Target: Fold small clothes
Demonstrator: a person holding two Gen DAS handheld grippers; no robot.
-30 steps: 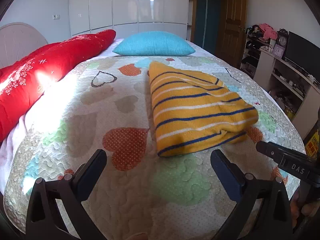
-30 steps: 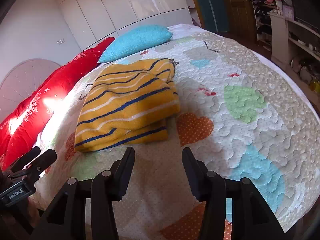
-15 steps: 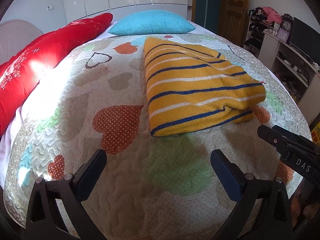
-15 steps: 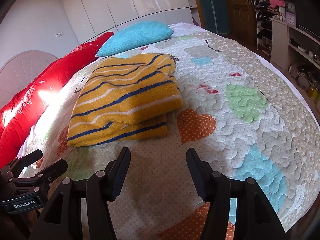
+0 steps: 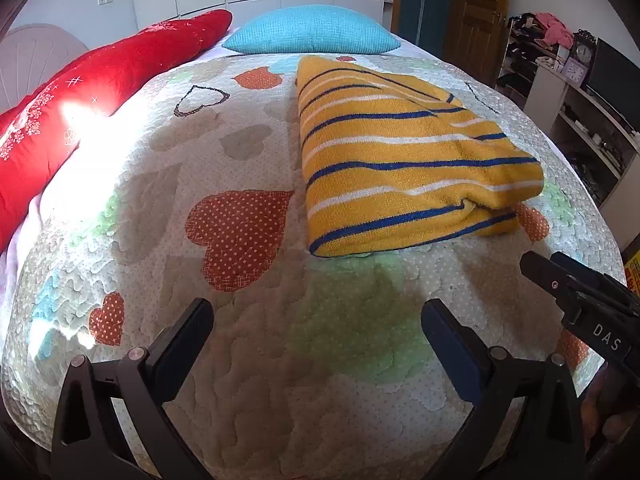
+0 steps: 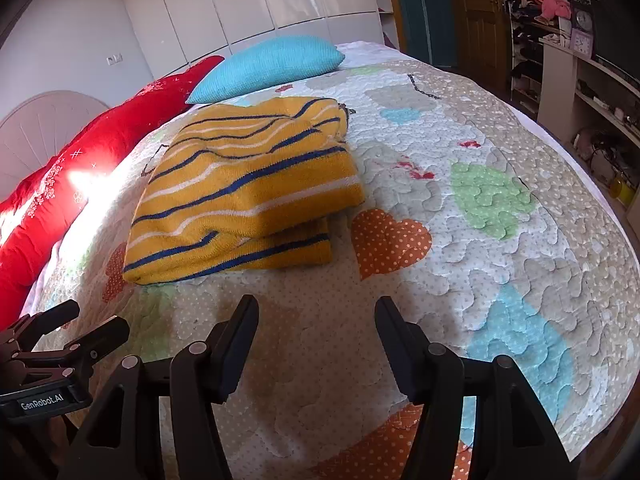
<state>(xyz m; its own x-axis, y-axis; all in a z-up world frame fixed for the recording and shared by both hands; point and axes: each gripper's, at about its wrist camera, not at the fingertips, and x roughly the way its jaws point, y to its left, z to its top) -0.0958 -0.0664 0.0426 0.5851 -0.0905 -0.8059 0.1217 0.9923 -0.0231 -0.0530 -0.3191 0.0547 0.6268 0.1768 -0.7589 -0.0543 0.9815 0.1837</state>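
Observation:
A yellow sweater (image 5: 400, 168) with blue and white stripes lies folded into a thick bundle on the heart-patterned quilt (image 5: 240, 380); in the right wrist view the sweater (image 6: 248, 196) sits left of centre. My left gripper (image 5: 316, 312) hovers over the quilt short of the sweater's near edge, open and empty. My right gripper (image 6: 316, 308) is also open with nothing between its fingers, a little short of the sweater's near right corner. Each gripper shows in the other's view: the right gripper (image 5: 532, 266) at the right edge, the left gripper (image 6: 96, 320) at the lower left.
A blue pillow (image 5: 312, 28) lies at the far end of the bed and a long red cushion (image 5: 100, 92) runs along its left side. Cluttered shelves (image 5: 580, 120) and a wooden door (image 5: 476, 12) stand to the right. The quilt (image 6: 500, 240) extends bare right of the sweater.
Both cameras have tipped further down, so the sweater sits higher and larger in view. The right gripper's jaws stand a little wider than before. The sweater has not moved.

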